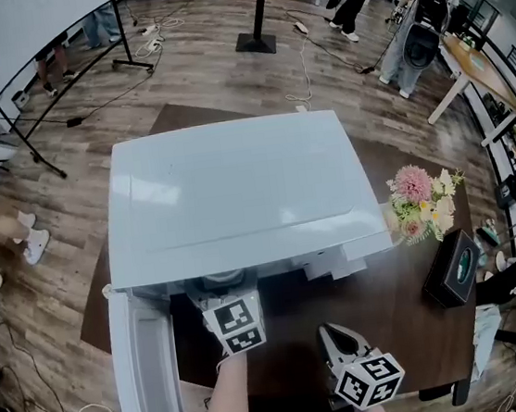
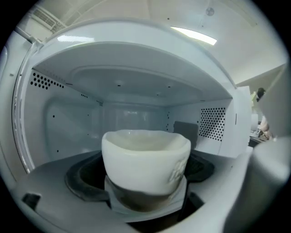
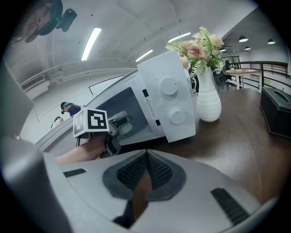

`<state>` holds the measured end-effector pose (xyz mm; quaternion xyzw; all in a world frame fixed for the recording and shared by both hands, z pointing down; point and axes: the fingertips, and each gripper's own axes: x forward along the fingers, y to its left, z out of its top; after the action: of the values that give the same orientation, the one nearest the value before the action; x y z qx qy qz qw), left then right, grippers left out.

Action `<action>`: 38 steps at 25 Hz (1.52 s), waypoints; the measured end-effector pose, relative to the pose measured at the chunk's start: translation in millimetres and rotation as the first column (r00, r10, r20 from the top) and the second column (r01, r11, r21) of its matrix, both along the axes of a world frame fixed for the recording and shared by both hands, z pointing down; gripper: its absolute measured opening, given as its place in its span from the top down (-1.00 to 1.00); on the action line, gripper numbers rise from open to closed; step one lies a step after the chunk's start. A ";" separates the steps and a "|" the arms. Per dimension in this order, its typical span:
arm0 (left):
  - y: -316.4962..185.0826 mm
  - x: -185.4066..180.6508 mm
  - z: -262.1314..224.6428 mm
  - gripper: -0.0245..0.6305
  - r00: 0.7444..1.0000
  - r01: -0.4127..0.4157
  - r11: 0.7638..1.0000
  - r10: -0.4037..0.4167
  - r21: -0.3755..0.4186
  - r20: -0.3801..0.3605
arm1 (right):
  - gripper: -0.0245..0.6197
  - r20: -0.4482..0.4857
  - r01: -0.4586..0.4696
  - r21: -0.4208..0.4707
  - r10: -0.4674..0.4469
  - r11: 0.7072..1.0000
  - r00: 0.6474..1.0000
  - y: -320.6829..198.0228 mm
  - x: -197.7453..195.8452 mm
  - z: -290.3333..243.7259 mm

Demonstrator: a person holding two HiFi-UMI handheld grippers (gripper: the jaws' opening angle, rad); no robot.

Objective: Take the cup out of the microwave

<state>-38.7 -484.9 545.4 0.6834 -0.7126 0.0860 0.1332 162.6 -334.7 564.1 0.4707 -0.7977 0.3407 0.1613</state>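
Cup (image 2: 144,160), white, wavy-rimmed, clamped in left hand-held gripper (image 2: 145,186), right hand-held gripper (image 3: 146,157) closed, empty

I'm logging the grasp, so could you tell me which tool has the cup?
The left tool: its jaws grip the cup inside the microwave. The right tool is shut, empty, outside.
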 end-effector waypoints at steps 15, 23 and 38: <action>30.9 12.7 -22.4 -0.54 0.997 -0.082 0.996 0.083 0.039 -0.011 | 0.94 -0.005 -0.051 0.040 0.051 0.998 0.999 21.1 7.1 -10.5; 54.5 25.1 -30.9 -0.55 0.990 -0.138 0.989 0.139 0.051 -0.012 | 0.94 -0.008 -0.096 0.066 0.097 0.993 0.995 31.8 17.6 -18.9; 99.0 49.6 -38.8 -0.55 0.969 -0.245 0.969 0.246 0.037 -0.032 | 0.94 -0.015 -0.191 0.122 0.194 0.974 0.981 38.7 41.2 -34.5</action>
<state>10.8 -385.8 506.6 0.7699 -0.6213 0.0777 0.1233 203.8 -295.9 529.7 0.5591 -0.7652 0.2997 0.1099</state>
